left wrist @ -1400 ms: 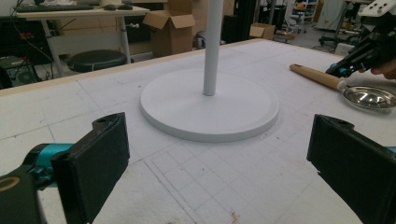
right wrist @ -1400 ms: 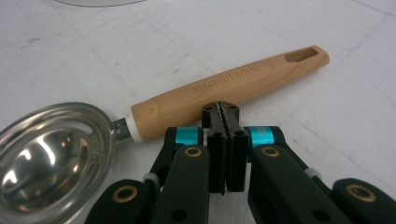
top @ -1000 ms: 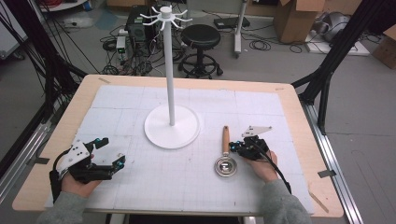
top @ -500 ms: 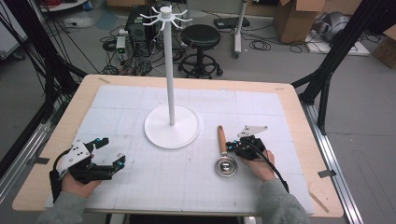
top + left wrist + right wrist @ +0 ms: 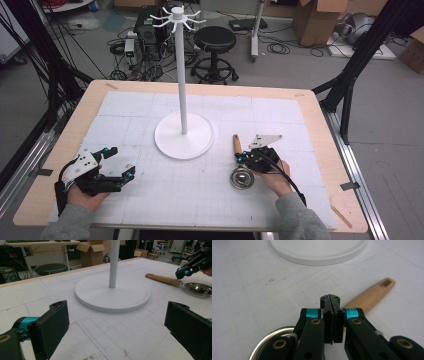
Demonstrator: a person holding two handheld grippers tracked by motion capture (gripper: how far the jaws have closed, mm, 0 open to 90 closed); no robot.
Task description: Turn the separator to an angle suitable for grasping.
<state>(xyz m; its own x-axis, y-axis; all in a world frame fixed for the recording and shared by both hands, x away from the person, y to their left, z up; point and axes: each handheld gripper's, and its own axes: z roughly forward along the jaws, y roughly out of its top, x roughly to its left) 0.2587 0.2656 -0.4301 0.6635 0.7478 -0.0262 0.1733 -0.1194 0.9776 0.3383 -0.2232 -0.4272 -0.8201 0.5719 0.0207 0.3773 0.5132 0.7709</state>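
Right gripper sits over the ladle, its jaws pressed flat together with no gap between the pads, as the right gripper view makes plain. From that view the ladle's wooden handle runs out from under and behind the closed jaws toward the upper right, hanging hole at its far end; the steel bowl lies below and left of the jaw tips. Whether the tips pinch the ladle's thin neck or merely hover above it cannot be told, since the jaws hide the junction. Ladle appears to rest on the gridded mat, just right of the white hanging stand. Left gripper lies low on the mat, jaws spread wide and empty, the stand's round base dead ahead between them, the ladle well off beyond the right-hand jaw. Judged step: taking up the ladle, likely to hang it on the stand's top hooks. Next move calls for a sure hold near the neck, then a lift that leaves the handle's hole free for a hook.
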